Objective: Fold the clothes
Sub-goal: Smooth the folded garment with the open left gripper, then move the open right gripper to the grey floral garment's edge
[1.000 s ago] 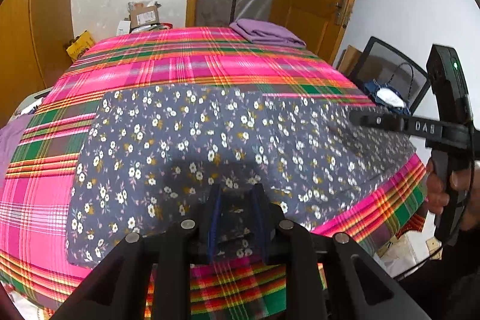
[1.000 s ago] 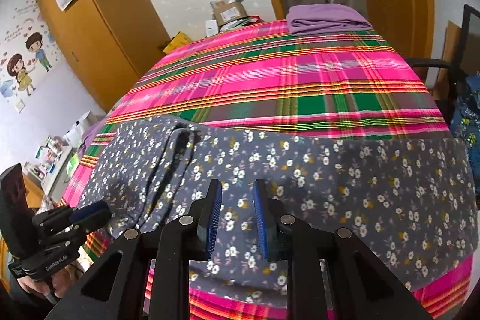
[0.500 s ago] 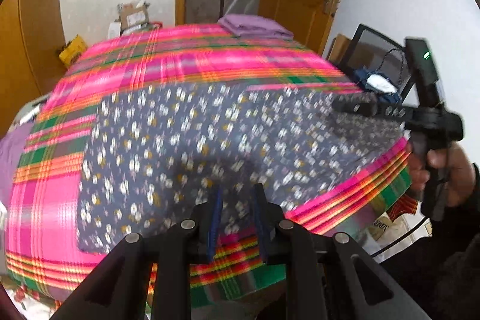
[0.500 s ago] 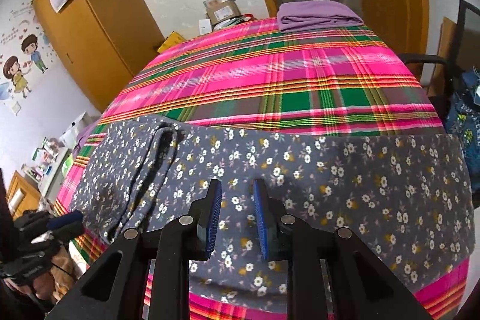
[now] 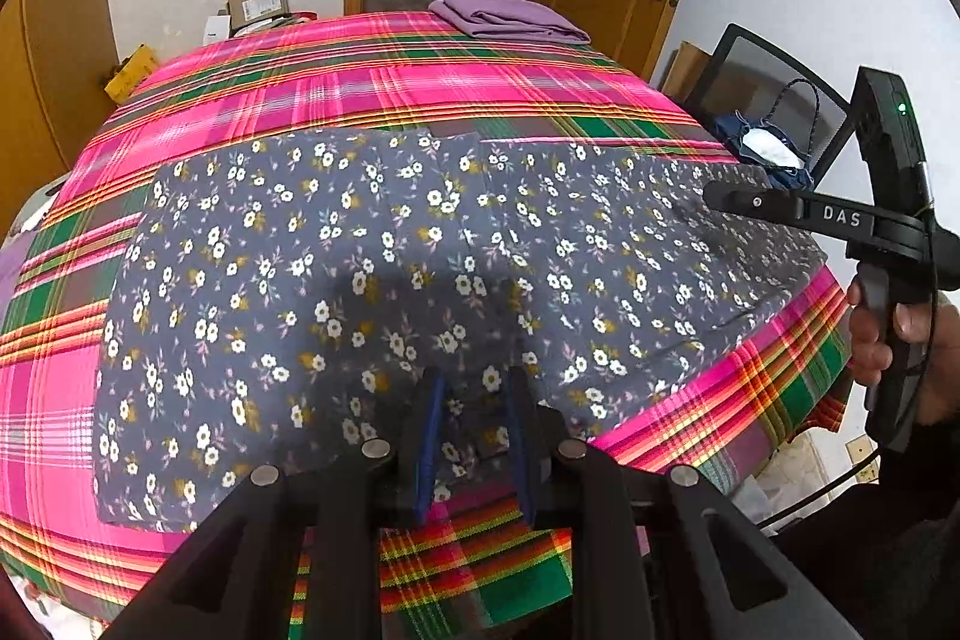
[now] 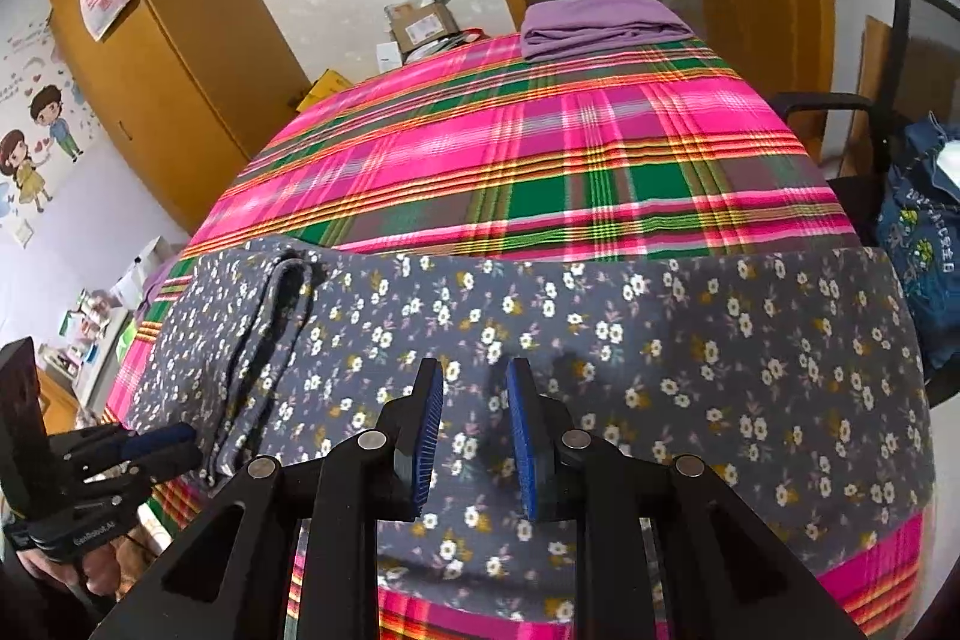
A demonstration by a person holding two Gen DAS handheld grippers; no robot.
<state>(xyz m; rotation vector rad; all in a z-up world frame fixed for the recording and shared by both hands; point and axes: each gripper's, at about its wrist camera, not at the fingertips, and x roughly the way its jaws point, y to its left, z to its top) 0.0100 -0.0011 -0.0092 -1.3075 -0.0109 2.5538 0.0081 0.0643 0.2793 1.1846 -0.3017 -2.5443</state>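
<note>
Left hand-held gripper [image 5: 471,430] and right hand-held gripper [image 6: 474,436] hover with jaws narrowly parted, gripping nothing, above the near hem of the floral garment [image 5: 420,280]. The garment lies flat across the plaid-covered bed [image 5: 390,82]. Pinch both layers squarely at the hem, then fold toward the far edge; the folded purple cloth [image 5: 510,19] lies well apart.

A plaid-covered bed [image 5: 372,82] bears a floral garment [image 5: 360,280] (spread flat) and folded purple cloth [image 5: 510,17].
</note>
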